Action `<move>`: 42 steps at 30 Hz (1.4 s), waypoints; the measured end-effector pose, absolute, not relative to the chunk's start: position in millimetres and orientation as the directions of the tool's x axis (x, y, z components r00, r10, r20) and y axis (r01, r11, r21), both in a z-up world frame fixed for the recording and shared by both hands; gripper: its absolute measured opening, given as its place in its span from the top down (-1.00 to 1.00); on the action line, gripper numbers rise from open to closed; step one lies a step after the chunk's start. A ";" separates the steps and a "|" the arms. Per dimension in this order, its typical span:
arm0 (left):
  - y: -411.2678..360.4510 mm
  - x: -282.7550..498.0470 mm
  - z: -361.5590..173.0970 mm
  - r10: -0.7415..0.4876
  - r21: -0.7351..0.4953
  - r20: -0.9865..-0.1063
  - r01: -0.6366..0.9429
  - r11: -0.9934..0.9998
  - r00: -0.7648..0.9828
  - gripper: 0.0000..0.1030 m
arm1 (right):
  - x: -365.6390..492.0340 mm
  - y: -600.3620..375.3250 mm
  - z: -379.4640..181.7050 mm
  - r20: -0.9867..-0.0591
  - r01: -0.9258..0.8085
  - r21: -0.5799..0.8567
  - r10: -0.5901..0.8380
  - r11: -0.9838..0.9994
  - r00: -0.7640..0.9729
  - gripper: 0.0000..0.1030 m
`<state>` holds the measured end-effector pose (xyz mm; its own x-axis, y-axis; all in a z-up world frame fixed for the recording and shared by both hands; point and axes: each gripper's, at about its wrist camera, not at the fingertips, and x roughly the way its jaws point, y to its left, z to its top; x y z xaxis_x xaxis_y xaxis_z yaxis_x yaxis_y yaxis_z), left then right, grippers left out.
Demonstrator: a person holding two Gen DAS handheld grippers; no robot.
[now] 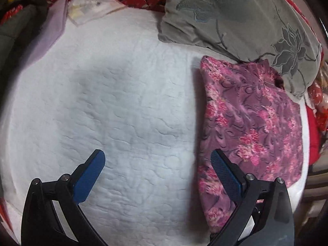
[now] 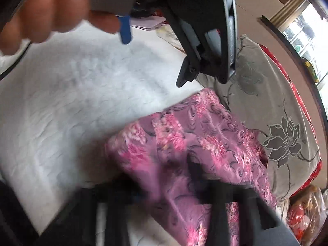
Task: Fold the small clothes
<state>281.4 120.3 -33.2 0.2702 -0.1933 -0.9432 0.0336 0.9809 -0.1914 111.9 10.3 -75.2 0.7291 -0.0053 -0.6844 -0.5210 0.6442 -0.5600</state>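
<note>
Left wrist view: a folded purple-pink floral garment (image 1: 252, 123) lies on the white quilted pad (image 1: 123, 102), just below the grey flowered pillow (image 1: 246, 16). Left gripper (image 1: 157, 164) gapes wide, empty. Right gripper (image 2: 174, 184), blurred over the garment, is closed.

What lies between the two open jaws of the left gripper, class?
Only bare white quilted bedcover, in the left wrist view. The left gripper holds nothing; the folded pink floral garment lies beside it.
</note>
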 end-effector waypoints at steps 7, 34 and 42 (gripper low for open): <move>99.8 296.8 -30.0 -0.361 -0.354 -0.912 0.072 0.932 0.193 -1.00 | 101.5 -10.9 -47.1 -0.588 -0.474 -0.537 0.093 0.697 0.803 0.91; 12.5 344.0 -26.9 -0.541 -0.524 -0.840 0.206 0.827 0.034 0.74 | 92.9 -54.6 -4.7 -0.519 -0.408 -0.380 0.174 0.830 0.837 0.91; -30.5 330.3 29.0 -0.561 -0.517 -0.819 0.270 0.812 0.120 0.79 | 85.6 -98.7 33.6 -0.484 -0.332 -0.270 0.171 0.904 0.858 0.91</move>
